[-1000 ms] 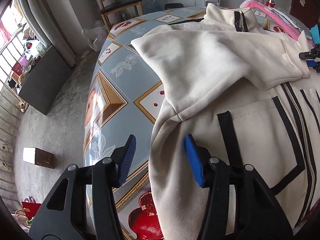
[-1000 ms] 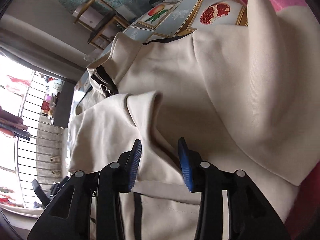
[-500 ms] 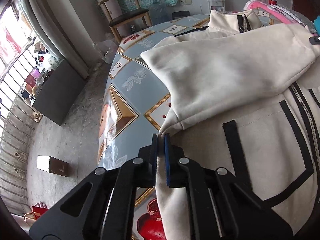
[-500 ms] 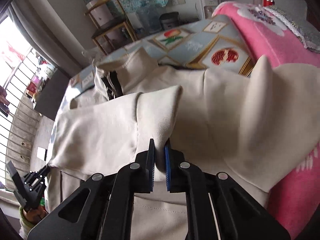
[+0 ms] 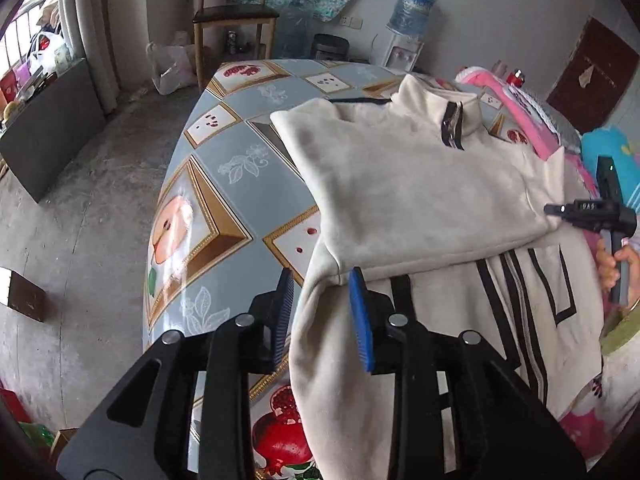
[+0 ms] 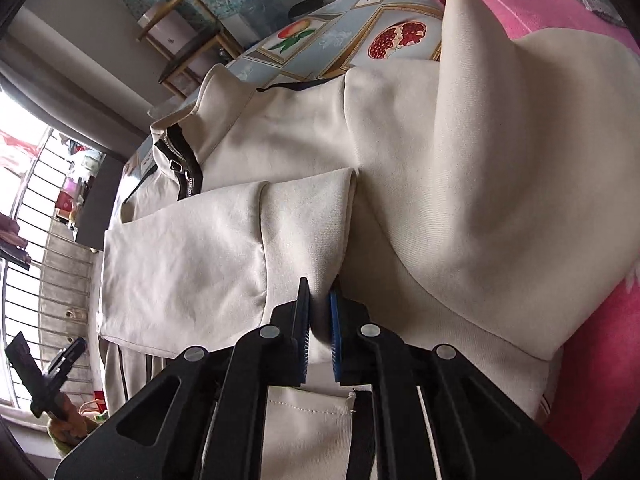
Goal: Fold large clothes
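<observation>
- The cream jacket [image 5: 404, 184] lies spread on the patterned surface [image 5: 224, 184], collar and zip at the far end, hem toward the person; its long axis runs away from both claws.
- One sleeve [image 5: 420, 216] is folded across the chest, lying crosswise to that axis, its cuff end at the right claw.
- Left claw [image 5: 324, 312]: jaws apart and opening. The jacket's left side edge, at the armpit seam, sits between the pads, but they do not press on it.
- Right claw [image 6: 319, 320]: jaws together, clamped on a pinch of the sleeve cuff [image 6: 308, 240], seen from the right wrist view.
- Judgement: the right claw is the nearer to the sleeve and governs it; the left is free at the side edge.
- The second sleeve [image 6: 500, 152] is humped up on the right side, partly over pink bedding [image 6: 600, 320]; it is not yet folded in.
- Obstructions: the pink bedding crowds the right edge. A chair [image 5: 232, 20] and water dispenser [image 5: 408, 28] stand well apart beyond the surface.
</observation>
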`<move>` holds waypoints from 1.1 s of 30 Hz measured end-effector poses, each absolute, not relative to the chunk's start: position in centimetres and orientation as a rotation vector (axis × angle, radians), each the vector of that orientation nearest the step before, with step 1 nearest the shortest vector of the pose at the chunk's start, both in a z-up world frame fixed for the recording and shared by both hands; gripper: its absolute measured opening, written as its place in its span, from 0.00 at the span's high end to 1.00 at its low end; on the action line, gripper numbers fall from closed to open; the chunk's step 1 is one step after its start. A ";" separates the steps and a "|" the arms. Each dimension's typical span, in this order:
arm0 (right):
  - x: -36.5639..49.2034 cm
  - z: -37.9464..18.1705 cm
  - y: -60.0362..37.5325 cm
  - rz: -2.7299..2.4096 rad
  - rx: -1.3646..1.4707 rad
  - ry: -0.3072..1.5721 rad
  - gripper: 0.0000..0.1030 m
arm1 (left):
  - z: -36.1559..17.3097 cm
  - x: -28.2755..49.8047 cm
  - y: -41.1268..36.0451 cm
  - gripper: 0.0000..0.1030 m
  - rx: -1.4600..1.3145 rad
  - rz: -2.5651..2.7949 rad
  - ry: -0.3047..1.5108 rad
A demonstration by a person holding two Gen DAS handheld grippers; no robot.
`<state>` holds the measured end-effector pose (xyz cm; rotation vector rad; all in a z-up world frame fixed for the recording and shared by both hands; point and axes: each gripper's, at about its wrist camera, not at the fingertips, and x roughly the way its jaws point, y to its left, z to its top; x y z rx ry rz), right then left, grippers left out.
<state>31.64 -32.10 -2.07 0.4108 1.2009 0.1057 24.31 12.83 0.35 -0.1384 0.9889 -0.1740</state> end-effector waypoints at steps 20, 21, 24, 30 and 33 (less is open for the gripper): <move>31.8 -1.5 -22.5 0.114 -0.127 1.121 0.47 | -4.5 31.7 6.0 0.38 0.074 -0.048 1.099; 31.6 -1.0 -22.7 0.121 -0.115 1.125 0.47 | -4.4 31.6 6.0 0.38 0.080 -0.048 1.097; 31.0 1.0 -24.5 0.116 -0.024 1.096 0.35 | -3.0 31.3 6.0 0.36 0.100 -0.040 1.063; 29.6 4.5 -30.3 0.014 0.186 1.007 0.25 | 0.1 31.1 3.0 0.18 0.133 -0.101 0.979; 28.5 5.2 -34.1 -0.049 0.269 0.973 0.24 | -0.3 32.0 0.5 0.17 0.175 -0.122 1.001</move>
